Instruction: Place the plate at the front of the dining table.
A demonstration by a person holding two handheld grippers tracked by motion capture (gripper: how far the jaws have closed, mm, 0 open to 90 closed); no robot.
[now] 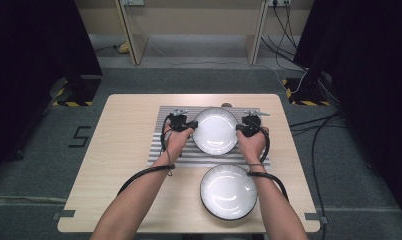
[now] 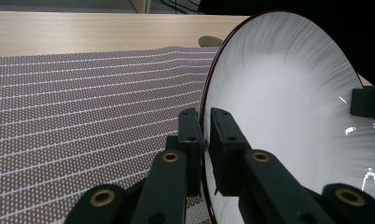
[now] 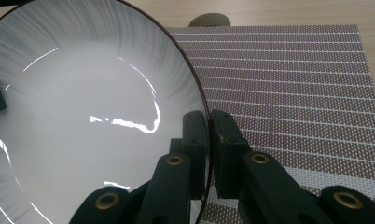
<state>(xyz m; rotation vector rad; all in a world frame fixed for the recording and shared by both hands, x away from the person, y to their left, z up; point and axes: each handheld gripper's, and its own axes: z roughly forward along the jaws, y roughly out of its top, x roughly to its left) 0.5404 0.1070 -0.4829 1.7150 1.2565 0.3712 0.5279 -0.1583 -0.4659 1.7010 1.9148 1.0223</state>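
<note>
At centre of the high view we see a white round ceramic plate with a dark rim [image 1: 215, 130] held over a grey striped woven placemat [image 1: 161, 131], pinched on both sides: left gripper [image 1: 191, 124] on its left rim, right gripper [image 1: 238, 128] on its right rim. Both sets of jaws are closed on the plate's thin edge.

Risk, as we judge it: glazed rim, narrow bite on each side. If one hand tilts or pulls apart from the other, the plate could slip out and drop onto the placemat. A second white round plate [image 1: 228, 191] sits lower centre on the light wooden worktop [image 1: 119, 175], just below the placemat; a careless lowering toward it could knock rims.

Left gripper view [image 2: 205, 135] and right gripper view [image 3: 209, 140] show the rim seated between the pads; the high view is too small for that. The high view alone gives the second plate. A small round tan object [image 3: 209, 20] lies beyond the placemat, top of frame.
</note>
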